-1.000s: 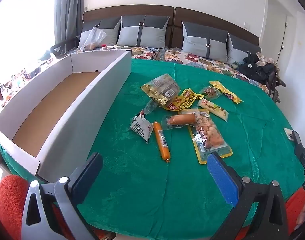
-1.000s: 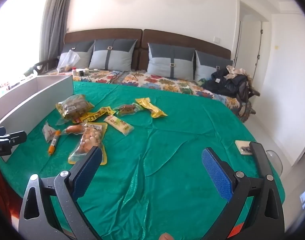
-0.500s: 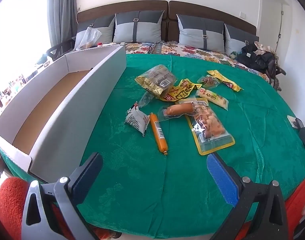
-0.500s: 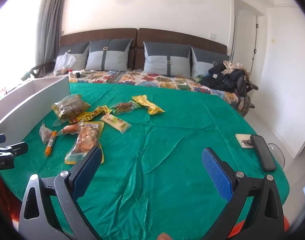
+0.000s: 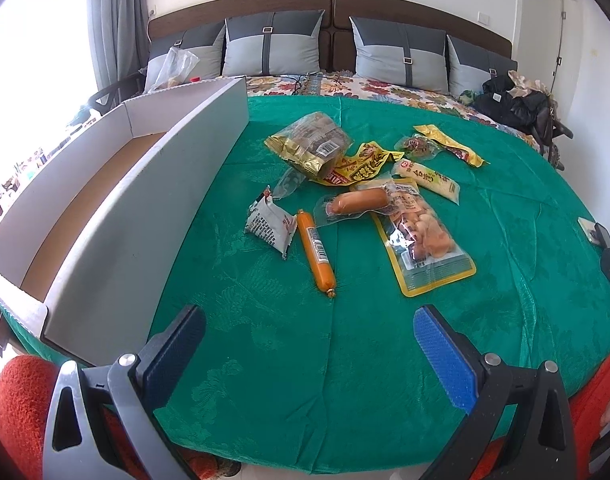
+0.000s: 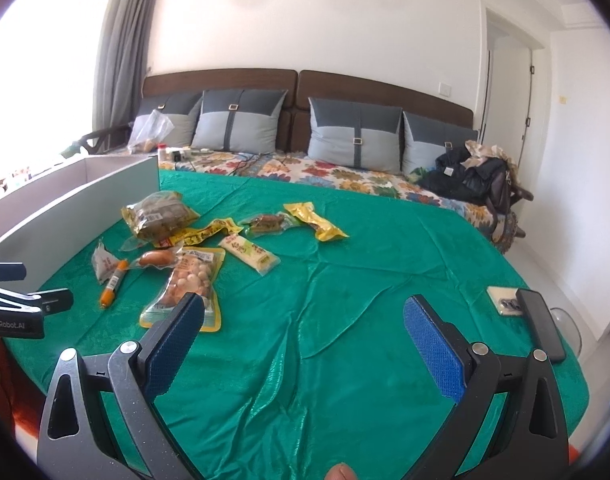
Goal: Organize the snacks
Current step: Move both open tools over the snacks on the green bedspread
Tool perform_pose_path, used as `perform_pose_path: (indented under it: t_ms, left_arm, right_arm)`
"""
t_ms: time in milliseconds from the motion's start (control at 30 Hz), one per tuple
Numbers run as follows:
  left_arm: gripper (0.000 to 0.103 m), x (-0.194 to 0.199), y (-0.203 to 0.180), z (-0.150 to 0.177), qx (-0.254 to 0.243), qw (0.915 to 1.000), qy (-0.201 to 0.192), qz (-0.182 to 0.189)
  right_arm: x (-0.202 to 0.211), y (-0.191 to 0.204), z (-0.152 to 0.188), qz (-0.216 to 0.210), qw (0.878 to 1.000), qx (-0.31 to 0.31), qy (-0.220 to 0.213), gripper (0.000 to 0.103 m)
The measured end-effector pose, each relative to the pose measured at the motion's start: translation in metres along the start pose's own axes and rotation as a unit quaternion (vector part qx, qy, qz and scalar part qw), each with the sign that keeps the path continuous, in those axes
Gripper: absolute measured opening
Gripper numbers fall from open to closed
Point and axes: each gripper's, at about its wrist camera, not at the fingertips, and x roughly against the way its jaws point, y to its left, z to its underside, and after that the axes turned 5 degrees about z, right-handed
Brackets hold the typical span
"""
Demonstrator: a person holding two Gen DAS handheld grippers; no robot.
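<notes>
"GenRobot.AI" marks left gripper (image 6: pixel 45 304) beside snacks (image 6: pixel 193 256).

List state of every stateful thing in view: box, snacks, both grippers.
cardboard box: open-topped, nothing visible inside
orange sausage stick: sealed, flat on the green cloth
yellow-edged snack pack: sealed, flat, not boxed
gold bag: lying on the pile, not boxed
left gripper: open, holding nothing
right gripper: open, holding nothing
</notes>
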Motion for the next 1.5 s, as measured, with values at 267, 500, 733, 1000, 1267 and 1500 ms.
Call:
perform_pose_path:
  t_ms: [267, 500, 733, 1000, 1267, 1500]
  left_arm:
    - [0.103, -0.047, 0.004, 0.02, -0.006, 0.9979, 0.064, -0.01]
    - [0.103, -0.065, -0.006, 0.032, -0.031, 0.9945, 0.099, -0.013]
    - [0.103, -0.065, 0.002, 0.033, -0.016, 0.9955, 0.094, 0.005]
    - [0.103, -0.065, 0.005, 0.034, -0.027, 0.9959, 0.085, 0.016]
    - [0.103, -0.064, 0.006, 0.034, -0.032, 0.9967, 0.072, 0.019]
    - [0.103, -0.064, 0.005, 0.034, -0.026, 0.9973, 0.067, 0.015]
  right_arm:
    - [-0.023, -0.008, 0.016, -0.066, 0.994, -0.068, 0.058, 0.101]
    - [-0.034, -0.004, 0.033, -0.063, 0.992, -0.051, 0.1, 0.101]
    - [-0.052, -0.006, 0.05, -0.053, 0.988, -0.035, 0.142, 0.101]
    - [-0.077, 0.0, 0.072, -0.039, 0.982, 0.0, 0.187, 0.101]
    - [-0.076, -0.005, 0.077, -0.049, 0.982, -0.013, 0.181, 0.102]
    - [-0.077, -0.004, 0.077, -0.048, 0.983, -0.017, 0.175, 0.103]
